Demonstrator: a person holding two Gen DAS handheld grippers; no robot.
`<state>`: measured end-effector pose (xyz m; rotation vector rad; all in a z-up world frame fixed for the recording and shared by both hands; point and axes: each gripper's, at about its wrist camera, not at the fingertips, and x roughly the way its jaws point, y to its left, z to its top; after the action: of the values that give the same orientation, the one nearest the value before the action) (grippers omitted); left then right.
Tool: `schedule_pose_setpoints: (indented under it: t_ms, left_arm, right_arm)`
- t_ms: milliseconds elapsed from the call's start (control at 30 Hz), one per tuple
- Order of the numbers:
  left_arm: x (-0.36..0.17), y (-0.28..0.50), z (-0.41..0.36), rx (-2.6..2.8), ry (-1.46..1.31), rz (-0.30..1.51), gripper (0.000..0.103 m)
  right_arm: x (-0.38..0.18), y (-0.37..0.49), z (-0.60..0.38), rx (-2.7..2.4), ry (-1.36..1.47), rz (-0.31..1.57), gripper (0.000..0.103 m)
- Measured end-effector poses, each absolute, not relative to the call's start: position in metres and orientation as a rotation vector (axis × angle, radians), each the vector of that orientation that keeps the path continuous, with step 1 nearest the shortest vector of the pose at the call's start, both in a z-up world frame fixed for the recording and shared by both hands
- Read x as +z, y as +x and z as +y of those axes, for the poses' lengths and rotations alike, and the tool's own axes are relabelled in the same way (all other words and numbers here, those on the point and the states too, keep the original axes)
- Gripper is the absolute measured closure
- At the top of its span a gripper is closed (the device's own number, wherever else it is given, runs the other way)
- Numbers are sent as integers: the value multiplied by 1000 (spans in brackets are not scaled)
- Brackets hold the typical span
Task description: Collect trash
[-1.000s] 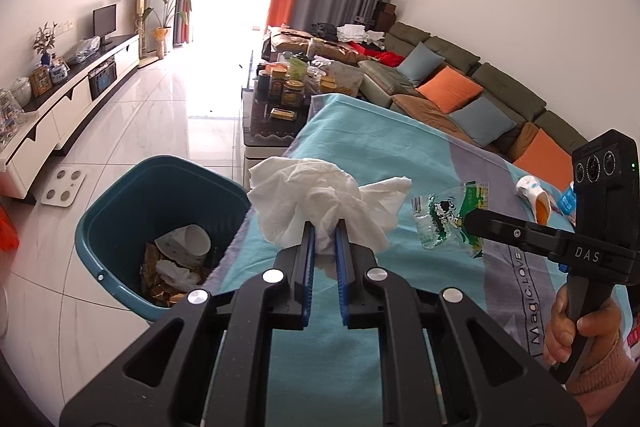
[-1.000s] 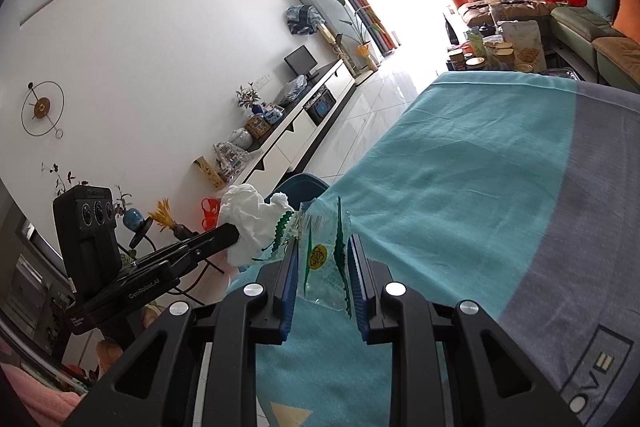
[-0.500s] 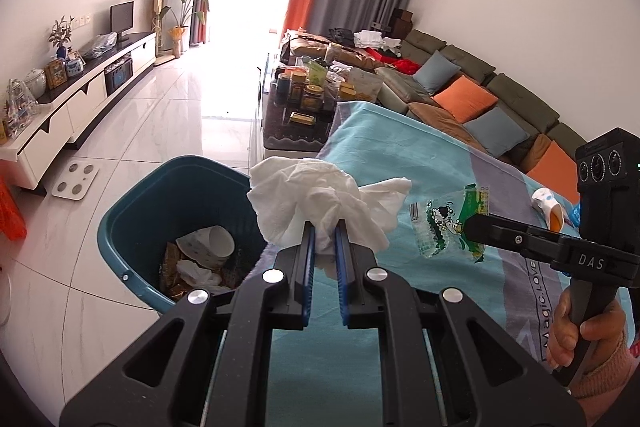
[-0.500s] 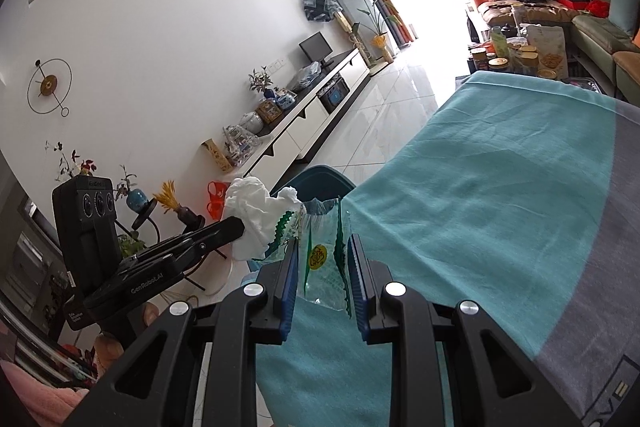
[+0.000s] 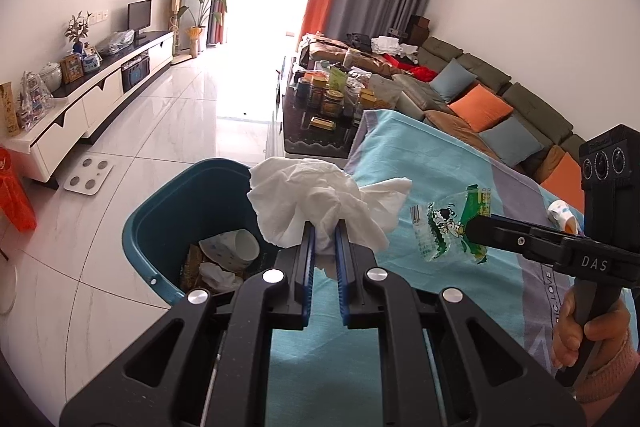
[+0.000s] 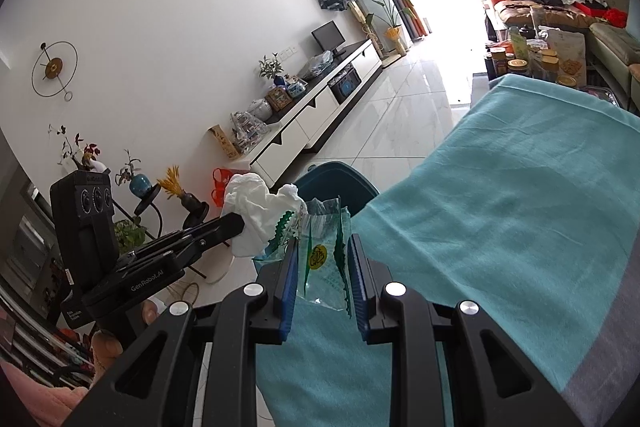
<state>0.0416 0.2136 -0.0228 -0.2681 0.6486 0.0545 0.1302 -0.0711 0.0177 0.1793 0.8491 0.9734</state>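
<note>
The left gripper [image 5: 325, 239], tilted downward, pinches a crumpled tissue [image 5: 316, 203] beside the bin [image 5: 168, 223] (at its 3 o'clock). The right gripper [image 6: 322, 259] clamps a clear wrapper [image 6: 322, 247] above the tablecloth [image 6: 500, 219].

Beyond my reach, a dark coffee table [image 5: 316, 143] crowded with jars stands beside a long olive sofa [image 5: 516, 99] with orange cushions. A white low TV cabinet [image 5: 92, 103] lines the far wall.

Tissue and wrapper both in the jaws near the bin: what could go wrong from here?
1. The tissue hangs over the bin rim beside the table edge; released now, it might drop outside.
2. The wrapper sits loosely between the right gripper's jaws and could slip out over the cloth.
</note>
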Motion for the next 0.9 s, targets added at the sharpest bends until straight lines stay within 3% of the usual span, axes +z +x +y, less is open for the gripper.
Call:
schedule_pose_setpoints:
  t_ms: [900]
  left_arm:
    - [-26, 42, 238, 163, -298, 657, 93]
  right_arm:
    - [12, 146, -15, 1009, 70, 890, 80]
